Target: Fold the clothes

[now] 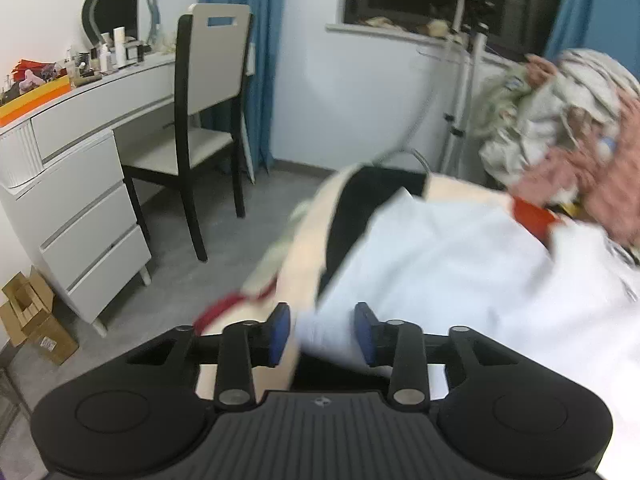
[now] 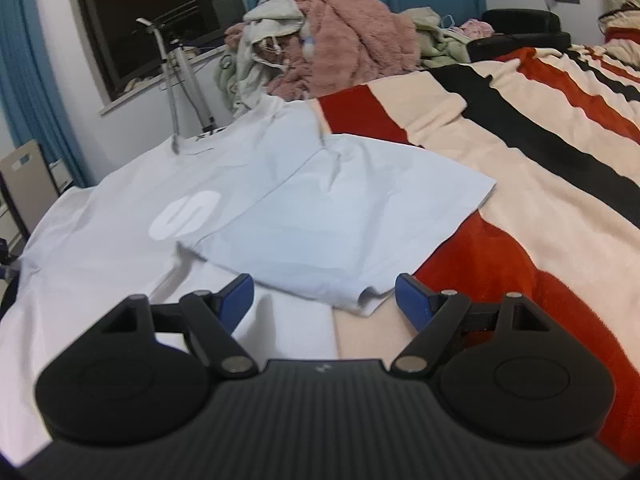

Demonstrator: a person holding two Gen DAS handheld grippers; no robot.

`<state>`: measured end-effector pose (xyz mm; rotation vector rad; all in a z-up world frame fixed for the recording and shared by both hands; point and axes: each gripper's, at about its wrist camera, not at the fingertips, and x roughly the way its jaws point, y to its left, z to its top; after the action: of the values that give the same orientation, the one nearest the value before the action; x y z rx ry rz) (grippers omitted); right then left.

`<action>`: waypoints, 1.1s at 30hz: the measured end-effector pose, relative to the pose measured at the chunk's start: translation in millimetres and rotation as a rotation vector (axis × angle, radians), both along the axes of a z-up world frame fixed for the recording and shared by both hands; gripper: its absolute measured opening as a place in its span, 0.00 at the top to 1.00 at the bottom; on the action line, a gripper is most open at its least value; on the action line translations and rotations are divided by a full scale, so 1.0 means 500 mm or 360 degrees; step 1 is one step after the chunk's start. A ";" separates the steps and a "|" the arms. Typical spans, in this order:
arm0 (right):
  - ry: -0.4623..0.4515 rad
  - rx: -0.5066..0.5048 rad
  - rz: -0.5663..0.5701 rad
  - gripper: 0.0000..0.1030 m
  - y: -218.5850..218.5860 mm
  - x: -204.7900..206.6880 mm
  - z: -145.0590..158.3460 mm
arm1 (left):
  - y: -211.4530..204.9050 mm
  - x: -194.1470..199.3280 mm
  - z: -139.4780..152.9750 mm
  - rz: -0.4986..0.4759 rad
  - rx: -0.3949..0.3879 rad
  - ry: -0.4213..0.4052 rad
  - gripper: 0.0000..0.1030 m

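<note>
White T-shirt (image 2: 168, 216) flat on striped blanket (image 2: 540, 168), sleeve folded

home bedroom: bed (image 2: 540, 152), dressing table (image 1: 80, 128)

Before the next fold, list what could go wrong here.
1. The white T-shirt reaches the bed's edge in the left wrist view; a tug could drag it floorward.
2. White fabric lies between the left gripper pads, jaws parted; closing may bunch it.
3. The folded-over sleeve lies loose before the open right gripper; a nudge could undo it.
</note>
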<state>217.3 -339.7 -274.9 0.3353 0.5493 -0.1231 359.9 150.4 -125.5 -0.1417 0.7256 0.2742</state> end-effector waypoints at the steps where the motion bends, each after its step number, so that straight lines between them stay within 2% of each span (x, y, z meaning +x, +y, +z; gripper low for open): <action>1: -0.0012 -0.0012 0.0012 0.23 0.004 -0.006 0.005 | -0.012 -0.044 0.011 -0.0040 -0.0006 0.0030 0.52; 6: -0.0080 -0.0072 0.0052 0.23 0.013 -0.060 0.045 | -0.092 -0.293 0.043 -0.0240 -0.0068 0.0230 0.49; 10: -0.0089 -0.0103 0.0049 0.23 0.016 -0.121 0.084 | -0.128 -0.471 0.026 -0.0412 -0.0149 0.0500 0.49; 15: -0.0068 -0.0201 0.0021 0.23 0.023 -0.180 0.123 | -0.188 -0.632 -0.005 -0.0574 0.0047 0.0732 0.48; 18: -0.0084 -0.0206 0.0016 0.23 0.020 -0.207 0.138 | -0.204 -0.675 -0.019 -0.0553 0.0194 0.0801 0.48; 20: -0.0083 -0.0210 0.0015 0.23 0.019 -0.216 0.141 | -0.201 -0.694 -0.016 -0.0498 0.0220 0.0829 0.49; 24: -0.0064 -0.0191 0.0012 0.23 0.017 -0.227 0.139 | -0.189 -0.724 -0.014 -0.0380 0.0247 0.0923 0.60; 28: -0.0051 -0.0181 0.0030 0.23 0.018 -0.230 0.135 | -0.179 -0.758 -0.005 -0.0261 0.0299 0.1036 0.59; 30: -0.0054 -0.0176 0.0039 0.23 0.019 -0.230 0.135 | -0.175 -0.779 0.008 -0.0220 0.0310 0.1067 0.55; 33: -0.0062 -0.0154 0.0047 0.23 0.016 -0.229 0.136 | -0.181 -0.816 0.040 -0.0185 0.0360 0.1044 0.55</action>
<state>102.9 -331.6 -207.0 0.2347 0.5074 -0.1139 -48.1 59.8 -105.5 0.2185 1.3402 0.2910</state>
